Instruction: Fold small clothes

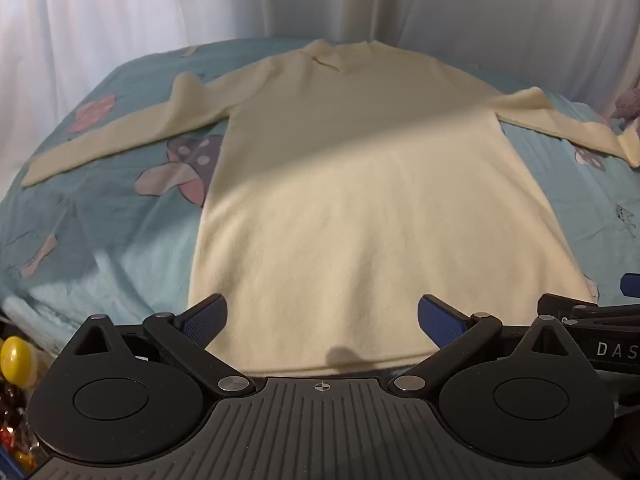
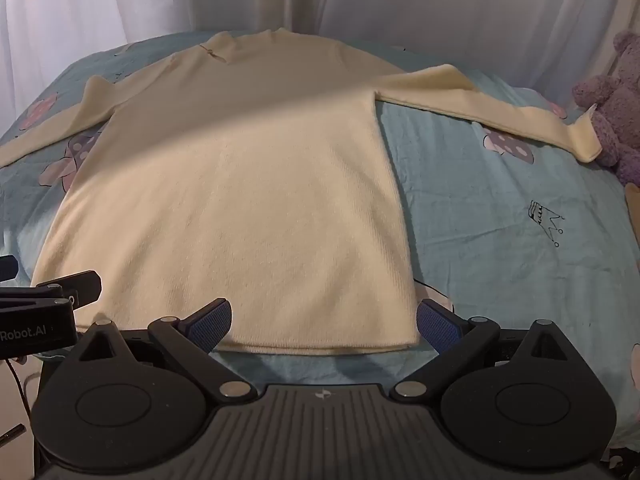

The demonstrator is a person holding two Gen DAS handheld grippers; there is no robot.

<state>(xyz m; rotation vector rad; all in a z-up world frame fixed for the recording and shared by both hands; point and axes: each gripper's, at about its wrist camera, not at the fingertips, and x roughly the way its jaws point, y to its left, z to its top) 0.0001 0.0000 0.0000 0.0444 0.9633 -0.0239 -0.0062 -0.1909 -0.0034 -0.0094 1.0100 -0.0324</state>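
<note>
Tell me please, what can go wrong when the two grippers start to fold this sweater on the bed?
1. The right sleeve ends with its cuff beside the purple plush toy; pulling it may drag the toy.
2. The bedsheet is soft and wrinkled, so an open gripper could pinch it together with the hem.
3. The left gripper and right gripper hover close together, so they could collide.

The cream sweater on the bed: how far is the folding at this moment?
Done: the cream sweater lies flat on the blue bedsheet, both sleeves spread out. In hand: nothing; the left gripper and right gripper are open near the hem, holding no cloth. Left: every fold, because the right sleeve and left sleeve are not yet folded in.
</note>
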